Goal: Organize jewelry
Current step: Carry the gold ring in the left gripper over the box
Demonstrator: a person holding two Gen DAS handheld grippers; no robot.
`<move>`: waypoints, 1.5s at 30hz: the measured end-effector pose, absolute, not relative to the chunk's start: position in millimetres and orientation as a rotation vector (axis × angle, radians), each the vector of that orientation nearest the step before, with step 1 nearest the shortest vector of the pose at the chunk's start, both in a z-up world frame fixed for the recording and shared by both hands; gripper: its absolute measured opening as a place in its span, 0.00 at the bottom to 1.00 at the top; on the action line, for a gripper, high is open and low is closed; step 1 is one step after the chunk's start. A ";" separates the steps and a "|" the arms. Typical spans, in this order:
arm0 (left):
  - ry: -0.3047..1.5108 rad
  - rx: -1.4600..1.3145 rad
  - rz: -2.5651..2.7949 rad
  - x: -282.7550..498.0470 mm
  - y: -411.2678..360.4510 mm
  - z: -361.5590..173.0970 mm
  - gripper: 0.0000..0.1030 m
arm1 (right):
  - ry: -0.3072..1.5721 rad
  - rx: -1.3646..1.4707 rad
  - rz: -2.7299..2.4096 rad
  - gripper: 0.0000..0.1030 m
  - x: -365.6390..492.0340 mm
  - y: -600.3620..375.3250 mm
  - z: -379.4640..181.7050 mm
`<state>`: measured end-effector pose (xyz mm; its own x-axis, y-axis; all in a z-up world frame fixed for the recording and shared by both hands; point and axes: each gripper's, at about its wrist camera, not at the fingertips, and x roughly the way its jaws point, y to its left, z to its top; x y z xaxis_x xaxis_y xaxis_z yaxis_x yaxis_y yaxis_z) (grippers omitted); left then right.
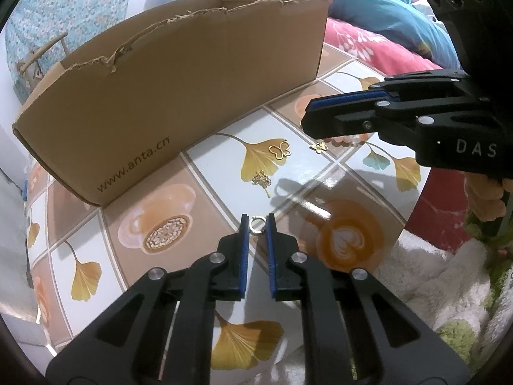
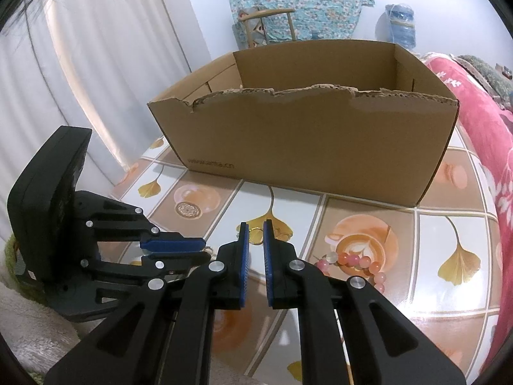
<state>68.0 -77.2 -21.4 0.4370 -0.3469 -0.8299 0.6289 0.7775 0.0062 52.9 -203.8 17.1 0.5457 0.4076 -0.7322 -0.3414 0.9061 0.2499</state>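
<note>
Small ring (image 1: 257, 224) seen between left gripper (image 1: 257, 228) pads, at tips; jaws nearly closed, ring judged pinched. Judged light, stiff, slippery; best taken across band. Right gripper (image 2: 255, 234) closed, nothing held, near pink bead bracelet (image 2: 356, 261). Butterfly charm (image 1: 280, 150) on tabletop (image 1: 320, 173) farther out. Cardboard box (image 2: 304, 147) beyond.

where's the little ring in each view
Left wrist: the ring sits low centre, between the left gripper fingertips.
Right wrist: the ring peeks out left of centre, at the tip of the left gripper.
Shared landmark: the cardboard box behind.
</note>
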 end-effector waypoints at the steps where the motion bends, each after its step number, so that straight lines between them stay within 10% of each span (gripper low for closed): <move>1: 0.934 0.343 -0.621 67.4 -78.1 -21.3 0.09 | 0.889 0.082 0.444 0.09 53.1 -204.3 17.1; 45: 0.990 0.296 -0.545 64.7 -101.1 -23.6 0.10 | 0.873 0.100 0.432 0.09 51.2 -214.0 18.0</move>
